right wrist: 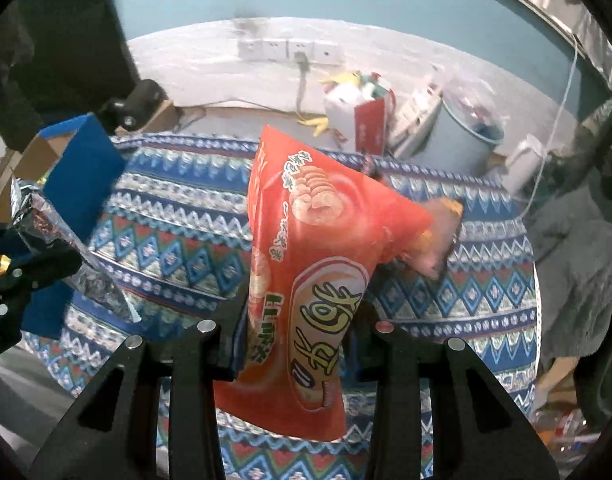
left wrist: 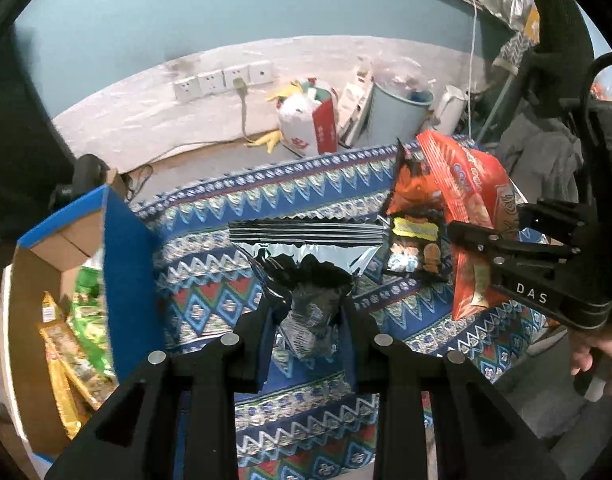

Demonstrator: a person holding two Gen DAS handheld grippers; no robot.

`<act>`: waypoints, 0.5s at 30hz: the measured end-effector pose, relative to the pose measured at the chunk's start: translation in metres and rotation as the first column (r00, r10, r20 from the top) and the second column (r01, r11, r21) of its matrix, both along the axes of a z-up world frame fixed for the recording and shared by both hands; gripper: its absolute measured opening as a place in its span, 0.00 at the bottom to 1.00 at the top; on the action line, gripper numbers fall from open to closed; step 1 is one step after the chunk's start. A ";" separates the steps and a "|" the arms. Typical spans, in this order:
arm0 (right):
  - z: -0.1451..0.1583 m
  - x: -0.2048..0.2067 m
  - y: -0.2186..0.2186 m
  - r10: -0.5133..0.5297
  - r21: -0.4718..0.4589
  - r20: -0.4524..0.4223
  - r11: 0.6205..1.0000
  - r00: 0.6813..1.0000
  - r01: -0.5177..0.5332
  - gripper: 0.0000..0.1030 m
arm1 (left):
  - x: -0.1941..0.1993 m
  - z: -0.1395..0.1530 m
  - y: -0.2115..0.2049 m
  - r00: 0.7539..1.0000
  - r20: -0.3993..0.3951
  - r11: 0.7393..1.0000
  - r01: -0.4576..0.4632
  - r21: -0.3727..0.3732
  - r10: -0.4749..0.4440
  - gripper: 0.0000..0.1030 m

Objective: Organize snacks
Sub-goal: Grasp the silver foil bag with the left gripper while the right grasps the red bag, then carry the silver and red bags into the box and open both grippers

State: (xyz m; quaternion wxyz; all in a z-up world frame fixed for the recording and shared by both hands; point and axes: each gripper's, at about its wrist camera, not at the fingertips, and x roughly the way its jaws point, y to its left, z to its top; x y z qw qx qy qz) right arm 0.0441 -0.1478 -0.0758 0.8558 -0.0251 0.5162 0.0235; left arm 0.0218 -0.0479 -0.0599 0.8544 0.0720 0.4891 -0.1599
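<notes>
The left gripper (left wrist: 308,320) has its jaws clamped on a silver foil snack bag (left wrist: 302,256), held above the patterned cloth surface (left wrist: 266,196). The right gripper (right wrist: 298,320) has its jaws closed on a red-orange snack bag (right wrist: 306,280), lifted over the surface's middle. A dark snack packet (left wrist: 416,248) lies near the far right edge. At the left edge stands a blue-sided cardboard box (left wrist: 122,264) containing green and yellow packets (left wrist: 78,320).

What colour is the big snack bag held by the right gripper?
The big snack bag is orange-red, clearest in the right wrist view.
</notes>
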 end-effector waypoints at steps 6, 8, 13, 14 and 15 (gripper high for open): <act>0.017 0.006 0.022 0.033 0.020 0.039 0.999 0.999 -0.034 0.35 | -0.002 0.011 0.025 0.999 0.014 0.999 -0.038 -0.021 0.038 0.28; 0.022 0.008 0.031 0.050 0.025 0.050 0.998 0.998 -0.051 0.35 | -0.004 0.016 0.033 0.999 0.021 0.999 -0.048 -0.026 0.048 0.28; 0.031 0.014 0.057 0.094 0.033 0.070 0.995 0.993 -0.097 0.35 | -0.007 0.031 0.056 0.996 0.045 0.996 -0.077 -0.044 0.079 0.28; 0.033 0.015 0.063 0.103 0.034 0.073 0.994 0.992 -0.106 0.35 | -0.008 0.036 0.061 0.995 0.053 0.995 -0.083 -0.050 0.086 0.28; 0.035 0.016 0.069 0.115 0.036 0.077 0.992 0.990 -0.118 0.35 | -0.009 0.040 0.065 0.994 0.061 0.995 -0.089 -0.054 0.092 0.28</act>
